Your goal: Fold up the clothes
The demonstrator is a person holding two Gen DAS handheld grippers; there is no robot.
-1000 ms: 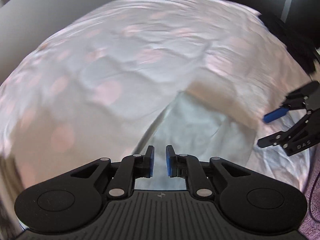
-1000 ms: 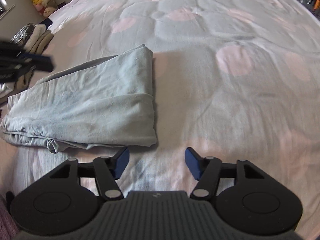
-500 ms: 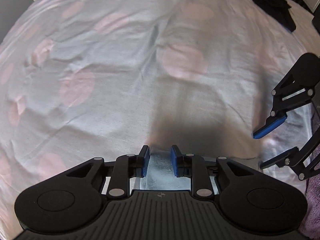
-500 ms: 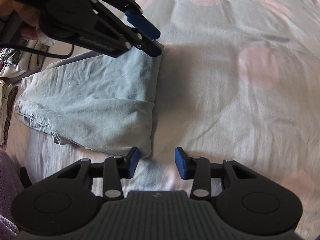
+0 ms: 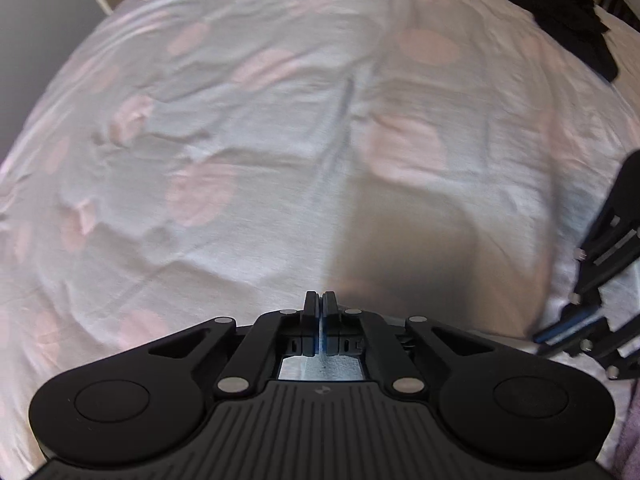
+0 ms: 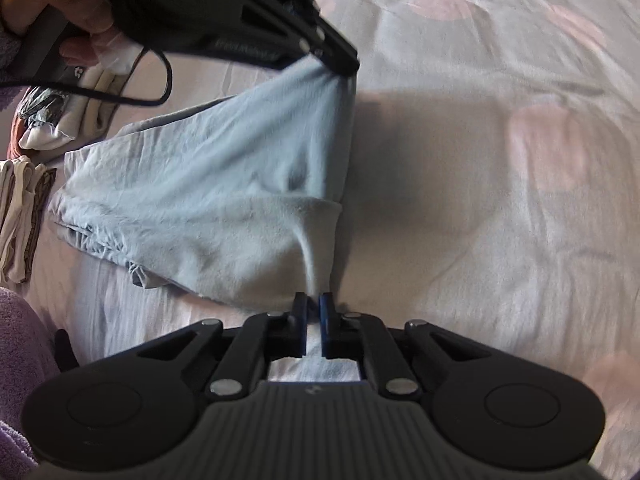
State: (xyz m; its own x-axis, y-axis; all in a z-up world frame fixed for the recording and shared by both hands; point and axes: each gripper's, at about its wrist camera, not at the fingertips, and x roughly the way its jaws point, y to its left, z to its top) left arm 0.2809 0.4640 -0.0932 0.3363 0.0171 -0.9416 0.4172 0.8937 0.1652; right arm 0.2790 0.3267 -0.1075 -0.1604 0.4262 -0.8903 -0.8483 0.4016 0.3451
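Two corners pinched | left hand-held gripper (image 6: 344, 66) clamps far corner, right hand-held gripper (image 6: 313, 308) near corner | pale-blue garment (image 6: 224, 200) stretches leftward across bed (image 6: 500, 200)

Pale blue garment (image 6: 224, 200), folded and creased, lies on the bed, right-hand corners apparently lifted.
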